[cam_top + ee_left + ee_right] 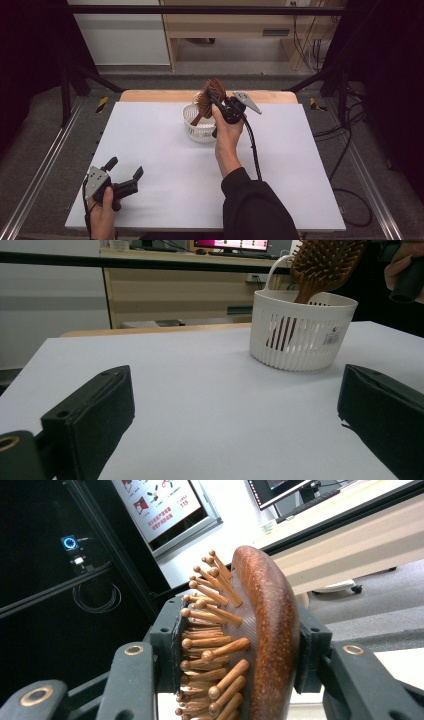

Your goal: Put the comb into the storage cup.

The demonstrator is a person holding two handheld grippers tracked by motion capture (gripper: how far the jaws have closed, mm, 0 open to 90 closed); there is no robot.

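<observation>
A wooden hairbrush (207, 95) stands with its handle down inside a white slotted basket (192, 125) at the far middle of the white table. My right gripper (214, 98) is shut on the brush's head above the basket. In the right gripper view the brown head and its wooden bristles (250, 635) sit clamped between the two black jaws. My left gripper (124, 168) rests near the front left corner of the table, open with nothing between its fingers. From the left gripper view the basket (300, 335) and the hairbrush (320, 265) appear ahead to the right.
The white table top (150, 150) stretches between the two grippers. A wooden strip (150, 95) edges the table's far side. Metal rails (45, 165) run along both sides, with cables (350, 150) on the floor at right. Wooden furniture stands beyond.
</observation>
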